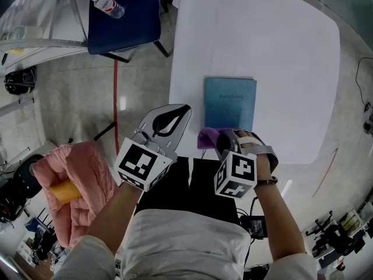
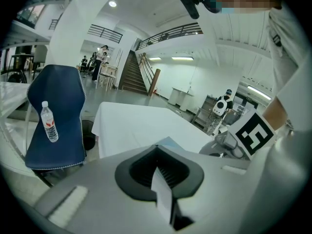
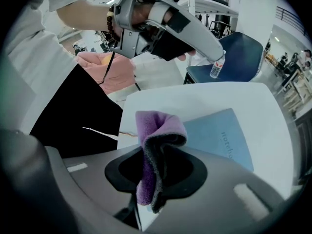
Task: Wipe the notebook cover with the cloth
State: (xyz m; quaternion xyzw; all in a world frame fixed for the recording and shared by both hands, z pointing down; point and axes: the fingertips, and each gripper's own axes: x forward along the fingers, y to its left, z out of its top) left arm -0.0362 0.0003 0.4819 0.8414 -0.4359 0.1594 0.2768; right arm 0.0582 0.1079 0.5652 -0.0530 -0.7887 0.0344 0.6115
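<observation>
A table draped in smooth white sheeting point(image 1: 262, 39) is seen from above. Near its edge on the person's side, a thin teal-blue notebook with a plain card cover point(image 1: 229, 104) is laid flat and closed, its title facing up.

The notebook is judged to be light and fairly stiff, and likely to slide on the sheeting once it is rubbed. It would best be steadied by pressing down on a corner or a long edge, not by lifting it.

The left tongs point(image 1: 182, 111) are held just off the table's near edge, to the left of the notebook and apart from it. Their jaws are brought together with nothing between them, so they are free for that steadying.

The right tongs point(image 1: 224, 137) are held at the notebook's near edge. Their jaws are clamped on a small, soft purple cloth with a grey underside point(image 1: 208, 137), which is gripped at a bunched fold with loose ends protruding.

The cloth is judged limp and light. It should be held firmly at the fold so that a broad face can be dragged across the cover.

In the head view, the cloth overlaps the notebook's near-left corner. In the right gripper view, the notebook point(image 3: 219, 135) lies just beyond the cloth point(image 3: 156, 130) and to its right. Whether the cloth touches the cover cannot be told.
</observation>
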